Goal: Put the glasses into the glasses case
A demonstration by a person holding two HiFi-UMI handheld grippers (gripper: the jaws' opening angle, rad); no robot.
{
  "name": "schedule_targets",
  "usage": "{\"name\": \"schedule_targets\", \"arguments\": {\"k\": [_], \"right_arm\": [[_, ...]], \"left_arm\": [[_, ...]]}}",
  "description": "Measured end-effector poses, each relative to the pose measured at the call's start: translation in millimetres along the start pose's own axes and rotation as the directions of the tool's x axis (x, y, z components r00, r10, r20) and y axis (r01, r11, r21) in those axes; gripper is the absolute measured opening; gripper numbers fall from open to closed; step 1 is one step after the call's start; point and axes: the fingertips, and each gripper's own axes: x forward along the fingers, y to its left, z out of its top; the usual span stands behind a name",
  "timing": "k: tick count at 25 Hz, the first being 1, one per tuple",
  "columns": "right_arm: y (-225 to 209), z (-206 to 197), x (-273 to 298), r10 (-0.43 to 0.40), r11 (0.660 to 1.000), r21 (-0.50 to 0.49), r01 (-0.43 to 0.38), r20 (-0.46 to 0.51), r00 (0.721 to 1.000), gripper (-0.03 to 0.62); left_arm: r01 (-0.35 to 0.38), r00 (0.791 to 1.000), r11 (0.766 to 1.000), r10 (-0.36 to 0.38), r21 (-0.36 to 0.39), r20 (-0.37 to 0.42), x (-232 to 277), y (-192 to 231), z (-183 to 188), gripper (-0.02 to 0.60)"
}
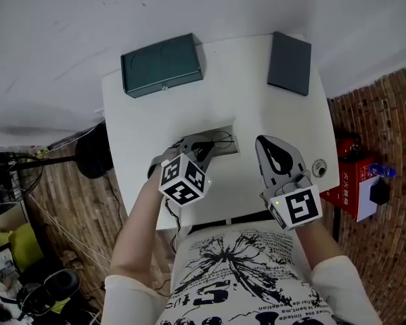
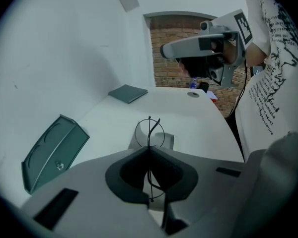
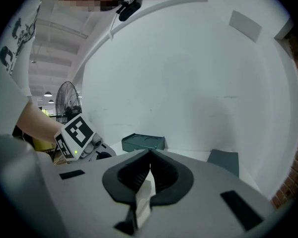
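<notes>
Head view: high, looking steeply down on the table (image 1: 257,93). Left gripper view: low at the table's near edge, facing the brick wall (image 2: 164,76), and catches the right gripper (image 2: 165,50). Right gripper view: raised, facing the white wall (image 3: 198,83). All three share the case (image 1: 162,65).

White table (image 1: 243,93); red box (image 1: 344,195) just beside it; black fan (image 3: 68,99); brick wall (image 2: 174,53).

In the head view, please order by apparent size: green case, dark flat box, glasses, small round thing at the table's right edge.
Largest to smallest:
green case
dark flat box
glasses, partly hidden
small round thing
</notes>
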Motion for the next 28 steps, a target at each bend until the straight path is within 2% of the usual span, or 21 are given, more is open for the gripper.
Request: {"name": "schedule_targets", "arguments": {"k": [9,15,20,23,28], "right_arm": [[-14.8,-14.7,-15.0,-0.048,0.999,0.013,0.049,-0.028,0.998,0.015],[-25.6,-23.1,-22.8,-0.088,0.995,0.041,0.089,-0.035,0.996,0.015],[-29.7,-27.7,-23.4,-0.111,0.993,0.04,0.113,-0.057,0.992,0.015],[-30.2,-30.9,-24.9,-0.133,0.989,0.054,0.137,-0.066,0.989,0.015],[-28.0,-35.7,-27.0,-0.138,0.989,0.045,0.142,-0.078,0.987,0.015]], "left_arm": [[0.068,0.986,0.992,-0.051,0.104,-0.162,33.7,-10.3,-21.1,0.017],[0.103,0.973,0.99,-0.081,0.092,-0.217,46.9,-8.4,-32.4,0.017],[0.199,0.955,0.973,-0.166,0.118,-0.245,49.2,-23.5,-35.1,0.017],[0.231,0.945,0.966,-0.192,0.12,-0.266,52.3,-29.1,-37.8,0.017],[0.246,0.938,0.967,-0.219,0.071,-0.269,55.2,-28.5,-38.4,0.017]]}}
